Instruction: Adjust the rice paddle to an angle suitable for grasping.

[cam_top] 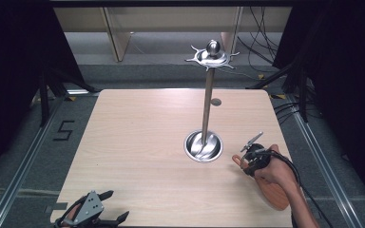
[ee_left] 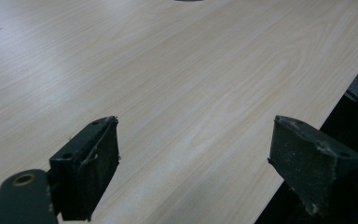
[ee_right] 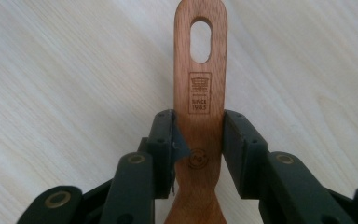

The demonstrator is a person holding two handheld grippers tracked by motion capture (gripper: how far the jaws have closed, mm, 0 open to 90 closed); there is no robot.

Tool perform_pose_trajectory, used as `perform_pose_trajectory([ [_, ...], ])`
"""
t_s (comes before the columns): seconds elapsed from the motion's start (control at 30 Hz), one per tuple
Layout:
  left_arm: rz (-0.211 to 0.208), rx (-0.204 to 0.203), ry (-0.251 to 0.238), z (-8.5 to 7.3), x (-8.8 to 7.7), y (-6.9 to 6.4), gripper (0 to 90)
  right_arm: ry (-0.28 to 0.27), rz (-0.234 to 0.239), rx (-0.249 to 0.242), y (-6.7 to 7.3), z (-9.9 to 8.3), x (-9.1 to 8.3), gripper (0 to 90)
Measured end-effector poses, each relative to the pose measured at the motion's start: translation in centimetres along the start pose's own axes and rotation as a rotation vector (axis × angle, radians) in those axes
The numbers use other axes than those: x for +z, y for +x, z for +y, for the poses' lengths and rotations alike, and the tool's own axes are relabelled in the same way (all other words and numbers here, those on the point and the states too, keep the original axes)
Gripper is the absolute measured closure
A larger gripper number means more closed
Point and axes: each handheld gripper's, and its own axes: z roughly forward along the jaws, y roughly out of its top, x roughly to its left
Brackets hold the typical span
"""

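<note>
Wooden spatula (ee_right: 199, 93): lies flat on the table (cam_top: 138, 142), at lower right of the high view, its broad end (cam_top: 273, 192) nearest the frame's bottom edge.
Handle: in the right gripper view it runs up the centre, with an oval hole near its tip and a stamped mark below that.
My right gripper (ee_right: 199, 140): clamped on the spatula's handle, one pad pressing each edge.
My right hand (cam_top: 271, 168): lower right of the high view, over the spatula.
My left gripper (ee_left: 193, 154): jaws wide apart, nothing between them, at the table's near edge, lower left of the high view.
Metal stand (cam_top: 208, 95): upright, right of centre, its round base (cam_top: 203, 146) just left of my right gripper.
</note>
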Motion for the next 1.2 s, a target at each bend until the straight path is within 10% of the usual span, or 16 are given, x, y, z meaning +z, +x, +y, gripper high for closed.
perform_pose_trajectory([
  [0.33, -0.004, -0.009, -0.007, 0.0, 0.1, 0.0, 15.1, -0.187, 0.021, 0.094, -0.6, -1.6, -3.6, 67.2],
  [1.2, -0.002, 0.014, -0.009, 0.0, 0.1, 0.1, 15.1, -0.588, -0.025, 0.084, -0.9, -2.9, -9.3, 67.2],
])
